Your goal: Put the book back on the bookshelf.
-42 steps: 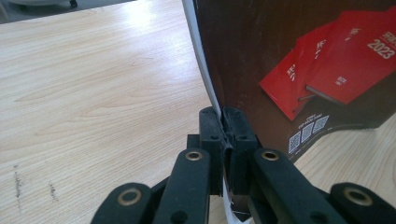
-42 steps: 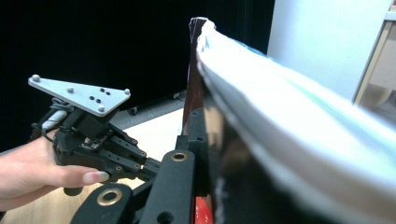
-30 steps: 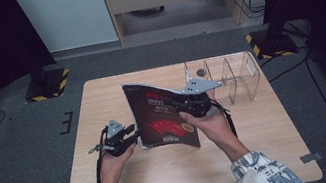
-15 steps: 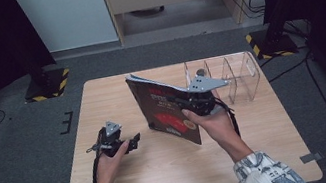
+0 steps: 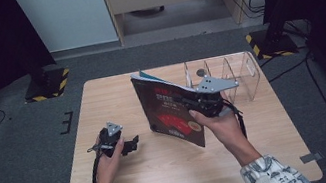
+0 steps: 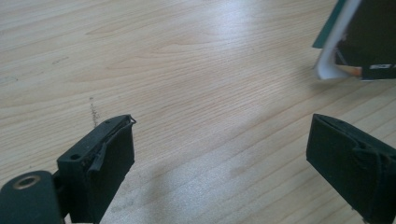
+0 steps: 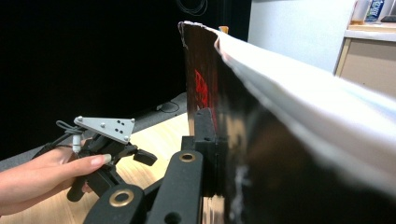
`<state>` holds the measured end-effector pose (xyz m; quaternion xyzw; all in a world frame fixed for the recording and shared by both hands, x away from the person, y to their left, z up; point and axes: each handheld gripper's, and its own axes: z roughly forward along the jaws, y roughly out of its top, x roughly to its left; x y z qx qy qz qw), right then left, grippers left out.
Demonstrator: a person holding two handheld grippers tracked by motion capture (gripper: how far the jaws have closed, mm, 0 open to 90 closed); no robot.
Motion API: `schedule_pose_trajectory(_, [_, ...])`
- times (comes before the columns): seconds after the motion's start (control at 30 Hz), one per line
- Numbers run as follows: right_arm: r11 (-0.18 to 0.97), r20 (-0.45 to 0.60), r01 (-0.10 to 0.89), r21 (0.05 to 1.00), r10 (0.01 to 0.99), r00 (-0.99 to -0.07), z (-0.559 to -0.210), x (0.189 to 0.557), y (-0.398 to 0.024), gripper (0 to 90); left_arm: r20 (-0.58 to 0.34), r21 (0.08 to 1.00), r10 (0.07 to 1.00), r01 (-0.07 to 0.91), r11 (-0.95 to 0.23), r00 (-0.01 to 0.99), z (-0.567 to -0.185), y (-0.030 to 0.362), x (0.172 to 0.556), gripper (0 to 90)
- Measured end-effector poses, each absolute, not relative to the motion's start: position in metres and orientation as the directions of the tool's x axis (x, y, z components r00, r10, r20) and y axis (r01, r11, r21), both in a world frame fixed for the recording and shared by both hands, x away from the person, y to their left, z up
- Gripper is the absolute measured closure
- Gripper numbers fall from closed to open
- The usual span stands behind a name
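At a light wooden table (image 5: 175,170), a person's right gripper (image 5: 192,100) holds a thin black softcover book with red cover art (image 5: 167,113) upright above the middle of the tabletop, its lower edge lifted clear of the wood. The jaws are clamped on the book near its right-hand edge; the right gripper view shows one black jaw pressed flat against the glossy cover (image 7: 243,154) while the pale page block bows away to the right. Behind it, a clear plastic divider rack (image 5: 232,76) stands near the far right of the table. The left gripper (image 5: 127,146) rests low at the near left, well apart from the book, its jaws wide apart over bare wood, with a corner of the book (image 6: 348,42) at the edge of its view. The book looks light but floppy and slick-covered, so a hold close to the spine, across all the pages, would probably keep it from sagging or fanning open.
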<state>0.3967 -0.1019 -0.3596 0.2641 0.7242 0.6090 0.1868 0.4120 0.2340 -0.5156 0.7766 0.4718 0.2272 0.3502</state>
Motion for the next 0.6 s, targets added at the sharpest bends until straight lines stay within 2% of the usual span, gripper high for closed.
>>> schedule_pose_trajectory(0.6, [0.093, 0.075, 0.172, 0.981, 0.634, -0.770, -0.358, 0.386, -0.128, 87.1, 0.063, 0.712, 0.895, 0.608, -0.350, 0.441, -0.524, 0.235, 0.414, 6.4])
